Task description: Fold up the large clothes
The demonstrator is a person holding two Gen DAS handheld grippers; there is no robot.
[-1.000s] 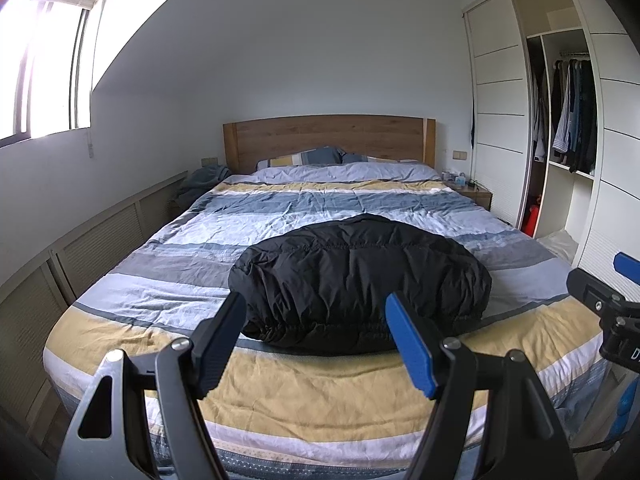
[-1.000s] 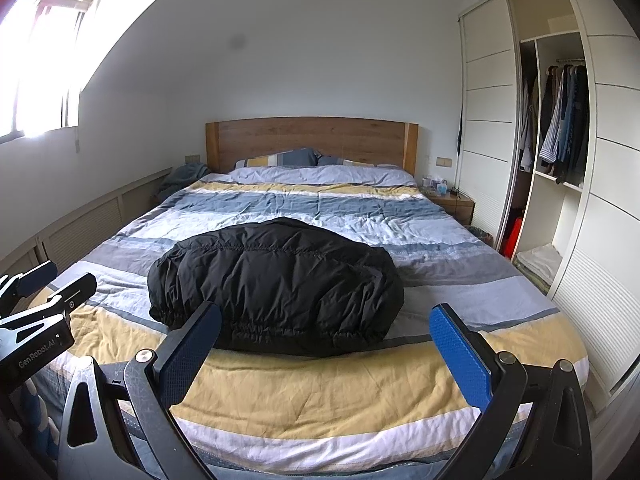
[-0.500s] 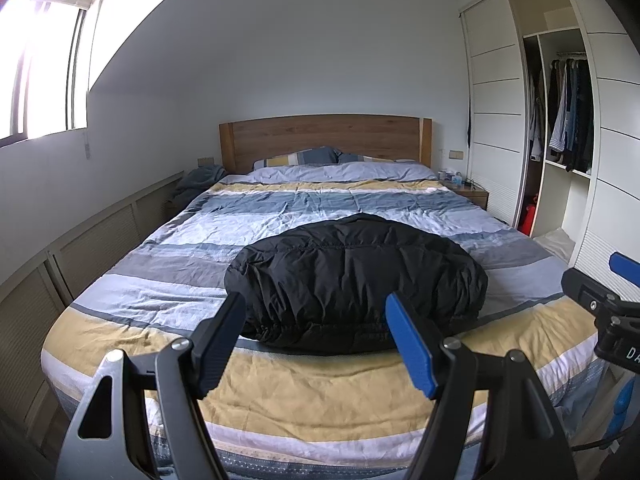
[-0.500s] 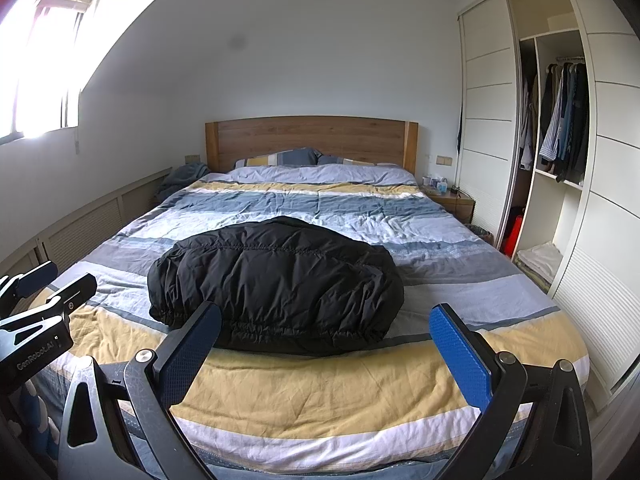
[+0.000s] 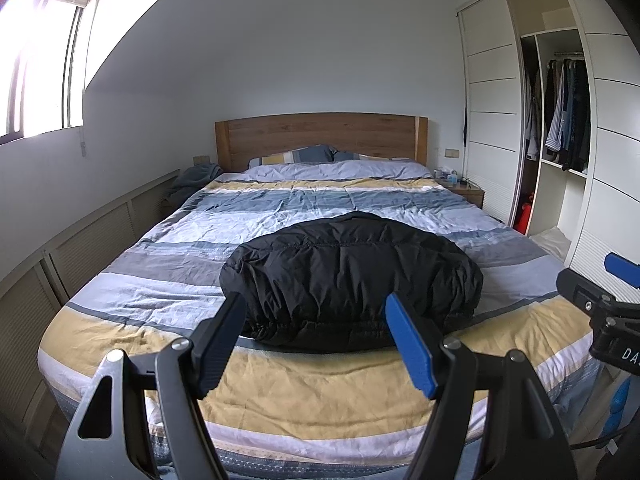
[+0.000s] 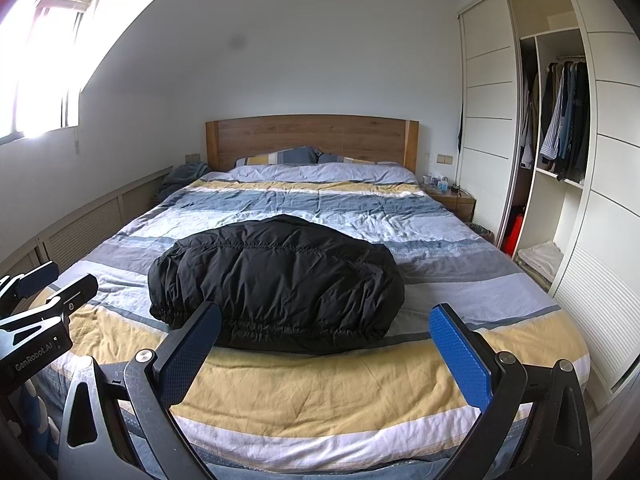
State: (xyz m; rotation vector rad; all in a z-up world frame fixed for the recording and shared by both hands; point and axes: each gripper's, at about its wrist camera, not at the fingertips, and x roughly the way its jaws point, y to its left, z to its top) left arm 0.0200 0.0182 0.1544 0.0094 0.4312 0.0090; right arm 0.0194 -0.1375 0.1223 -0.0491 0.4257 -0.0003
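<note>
A black puffer jacket (image 5: 352, 280) lies folded in a compact bundle on the striped bed (image 5: 304, 392), elastic hem toward me. It also shows in the right wrist view (image 6: 276, 284). My left gripper (image 5: 316, 320) is open and empty, held off the foot of the bed, short of the jacket. My right gripper (image 6: 326, 334) is open wider and empty, also short of the jacket. Each gripper shows at the edge of the other's view: the right one (image 5: 600, 300) and the left one (image 6: 36, 320).
The bed (image 6: 320, 396) has a wooden headboard (image 6: 312, 138) and pillows at the far end. An open wardrobe (image 6: 560, 120) with hanging clothes stands on the right, with a nightstand (image 6: 452, 198) beside it. Low louvered panels (image 5: 80, 248) run along the left wall.
Almost nothing has changed. The left wrist view has drifted slightly, so the jacket sits a touch further left. Both grippers stay open and empty.
</note>
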